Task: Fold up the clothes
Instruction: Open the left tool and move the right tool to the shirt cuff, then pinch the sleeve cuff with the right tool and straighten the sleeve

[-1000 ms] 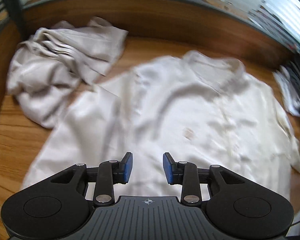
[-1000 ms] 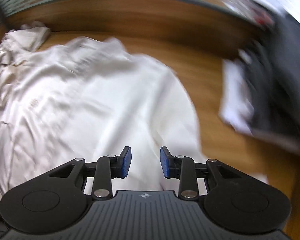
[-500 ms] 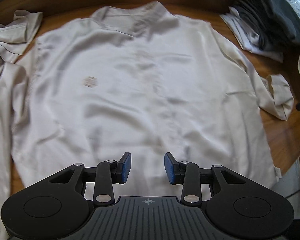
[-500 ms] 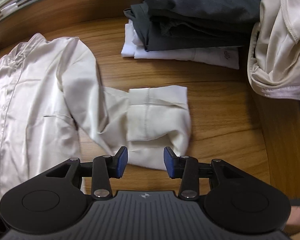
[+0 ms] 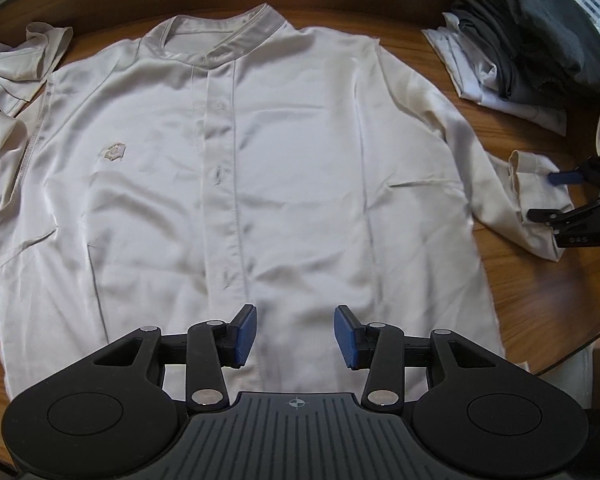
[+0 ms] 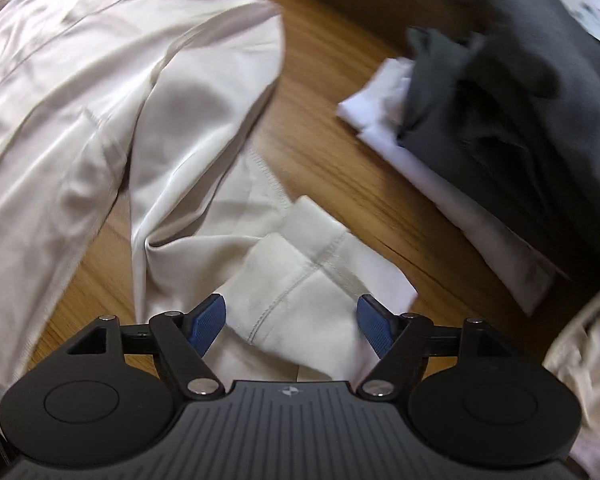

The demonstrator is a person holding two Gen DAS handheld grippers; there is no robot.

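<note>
Since the earlier frames both claws had swung off the blurred heap: the left one now looked squarely down the spread shirt, and the right one had dropped in close over the cuff, its blue pads spread wider than before.

At far left a crumpled beige garment (image 5: 18, 68) lay on the wooden counter (image 5: 540, 280), touching the shirt's shoulder. Beside it the cream band-collar shirt (image 5: 236, 168) lay flat, front up and buttoned, collar pointing away from the camera. Left claw (image 5: 296, 336) hovered over the hem, open, its 2 pads (image 5: 246, 334) apart and holding nothing. Further right the sleeve ran out to a turned-back cuff (image 5: 536, 184), with the right claw's blue tip just beside it. In the right wrist view the right claw (image 6: 292, 324) was open, straddling that cuff (image 6: 312, 280) without pinching it; whether a pad touched the cloth could not be told. Beyond it, at far right, a folded stack of dark grey and white clothes (image 6: 500, 120) sat on the counter, apart from the shirt.
</note>
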